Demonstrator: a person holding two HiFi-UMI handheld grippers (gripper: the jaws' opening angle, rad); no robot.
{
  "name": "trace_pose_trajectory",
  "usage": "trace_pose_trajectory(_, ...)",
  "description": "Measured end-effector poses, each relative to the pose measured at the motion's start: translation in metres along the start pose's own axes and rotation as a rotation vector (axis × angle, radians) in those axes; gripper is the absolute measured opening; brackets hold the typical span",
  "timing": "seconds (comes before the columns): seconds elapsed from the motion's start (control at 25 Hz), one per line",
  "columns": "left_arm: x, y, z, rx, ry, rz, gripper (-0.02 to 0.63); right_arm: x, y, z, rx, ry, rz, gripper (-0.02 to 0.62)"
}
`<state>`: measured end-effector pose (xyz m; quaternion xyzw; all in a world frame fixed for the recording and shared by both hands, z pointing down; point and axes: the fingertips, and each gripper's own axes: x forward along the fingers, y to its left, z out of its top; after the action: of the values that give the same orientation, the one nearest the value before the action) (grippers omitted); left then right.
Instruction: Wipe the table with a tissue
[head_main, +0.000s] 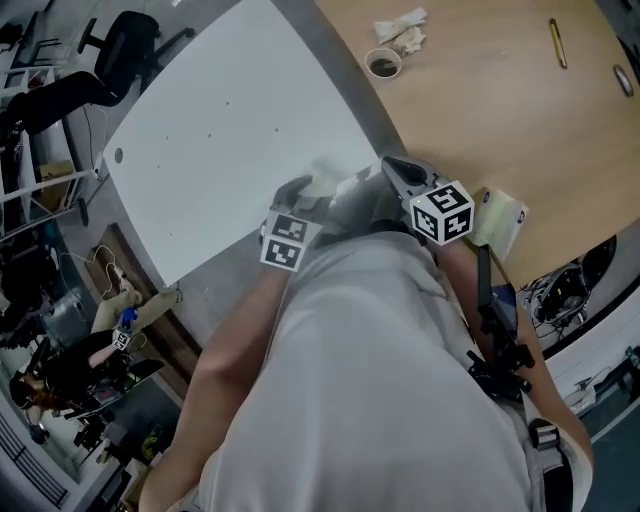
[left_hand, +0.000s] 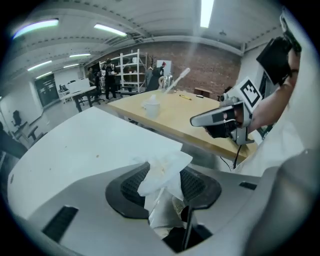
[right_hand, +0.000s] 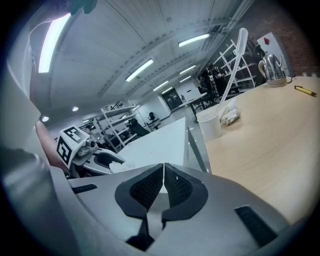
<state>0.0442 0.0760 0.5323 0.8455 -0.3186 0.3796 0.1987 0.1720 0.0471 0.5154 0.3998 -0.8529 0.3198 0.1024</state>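
Left tool (left_hand: 167, 189) clamps tissue (left_hand: 162, 172); right tool (right_hand: 163, 186) rests closed, empty; cup (head_main: 383, 64) holds something dark.

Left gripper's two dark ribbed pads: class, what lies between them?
A crumpled white tissue lies pinched between the left gripper's pads, plain in the left gripper view; its top sticks out past them.

plain white tissue (left_hand: 162, 172) with a few tan specks, grey left gripper (left_hand: 165, 190) with black mesh-look pads (left_hand: 125, 192), black-and-white square-patterned marker cube (head_main: 443, 212), white table (head_main: 220, 130) left, pale wood table (head_main: 480, 110) upper right, yellow pen (head_main: 557, 43), kinda reddish brick wall (left_hand: 200, 62)
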Motion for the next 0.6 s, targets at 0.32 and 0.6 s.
trace_pose_trajectory(0.32, -0.032, 0.039, -0.034, -0.125, 0.015, 0.133, 0.166, 0.013, 0.012, 0.001, -0.026, 0.039, 0.060, 0.017)
trace_pose_trajectory(0.6, -0.033, 0.057, -0.031, -0.182, -0.019, 0.155, 0.166, 0.030, 0.021, 0.005, -0.060, 0.082, 0.077, 0.017)
